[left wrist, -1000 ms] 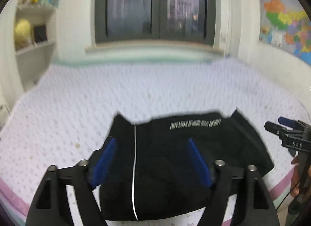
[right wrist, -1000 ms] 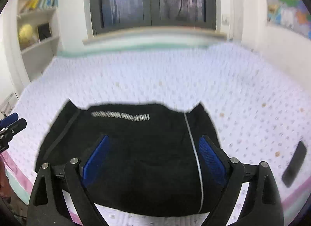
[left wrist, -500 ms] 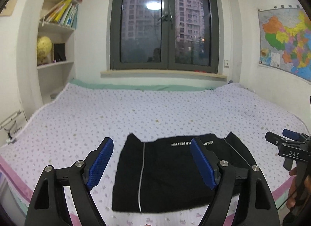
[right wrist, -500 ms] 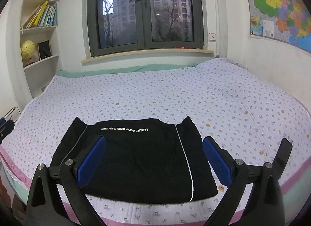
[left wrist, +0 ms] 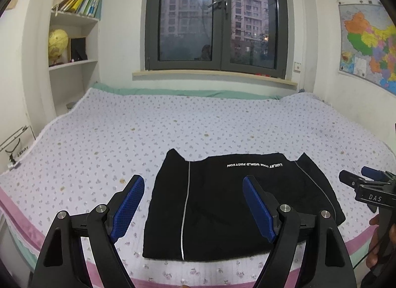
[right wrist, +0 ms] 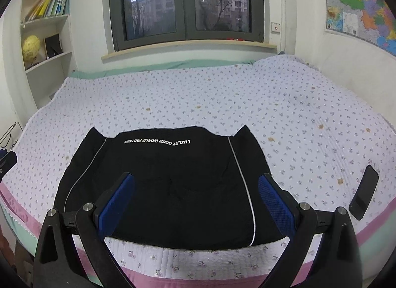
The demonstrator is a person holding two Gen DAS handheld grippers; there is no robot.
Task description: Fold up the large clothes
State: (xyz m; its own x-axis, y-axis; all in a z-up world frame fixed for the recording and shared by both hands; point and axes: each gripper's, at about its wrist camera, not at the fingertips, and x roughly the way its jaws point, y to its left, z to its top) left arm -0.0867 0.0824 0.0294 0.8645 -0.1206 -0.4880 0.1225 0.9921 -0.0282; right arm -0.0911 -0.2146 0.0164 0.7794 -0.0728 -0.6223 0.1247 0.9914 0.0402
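I see my left gripper (left wrist: 190, 203) and right gripper (right wrist: 195, 201) both spread wide, holding nothing, hovering above the folded black garment (right wrist: 168, 184), which lies flat near the bed's (right wrist: 297, 104) front edge.

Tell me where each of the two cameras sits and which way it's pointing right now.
Left wrist: on the left gripper, held above the bed's near edge, facing the window; its open blue pads and the right gripper at right show.
Right wrist: on the right gripper, same heading, set further right; its open pads show, phone at right.
Shared: black garment, bed, window, shelf, map.
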